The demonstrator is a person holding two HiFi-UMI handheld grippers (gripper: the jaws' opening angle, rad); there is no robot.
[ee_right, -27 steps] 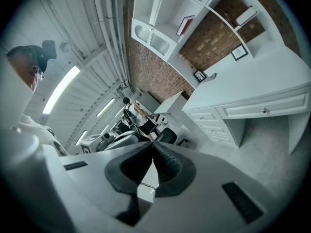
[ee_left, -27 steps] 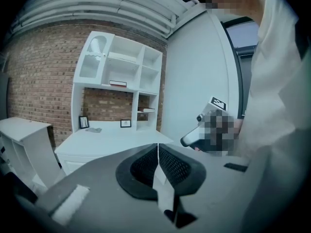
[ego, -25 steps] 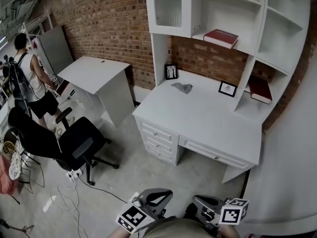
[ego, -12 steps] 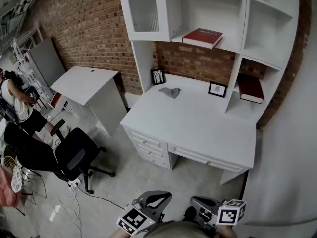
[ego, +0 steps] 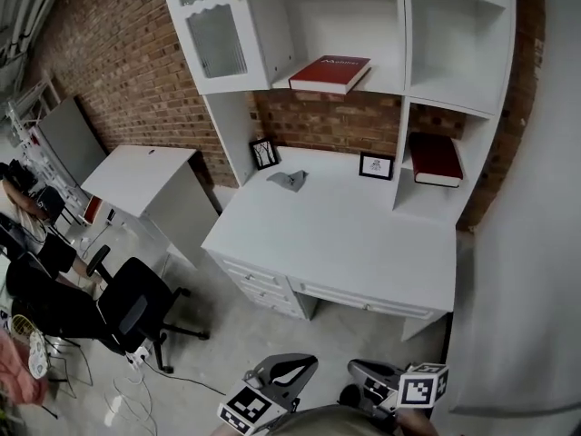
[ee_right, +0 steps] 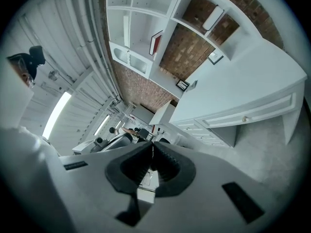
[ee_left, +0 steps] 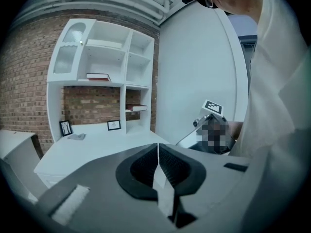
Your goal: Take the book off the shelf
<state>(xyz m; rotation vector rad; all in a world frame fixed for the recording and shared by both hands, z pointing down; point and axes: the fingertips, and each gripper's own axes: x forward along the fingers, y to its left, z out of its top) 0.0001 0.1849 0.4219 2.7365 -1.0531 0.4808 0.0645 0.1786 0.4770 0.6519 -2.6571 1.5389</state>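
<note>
A red book lies flat on the upper shelf of the white desk hutch. A second red book lies in the lower right cubby. Both books also show in the left gripper view, the upper book and the lower book. My left gripper and right gripper sit at the bottom edge of the head view, far from the desk. Both are shut and hold nothing: the left gripper has its jaws closed, and so does the right gripper.
Two small picture frames and a grey crumpled item stand on the desk. A black office chair and a white slanted table are at the left, with cables on the floor. A white wall bounds the right.
The desk and shelves have shifted left and grown larger in the head view as I come nearer. Both grippers stay shut at the bottom of the view.
</note>
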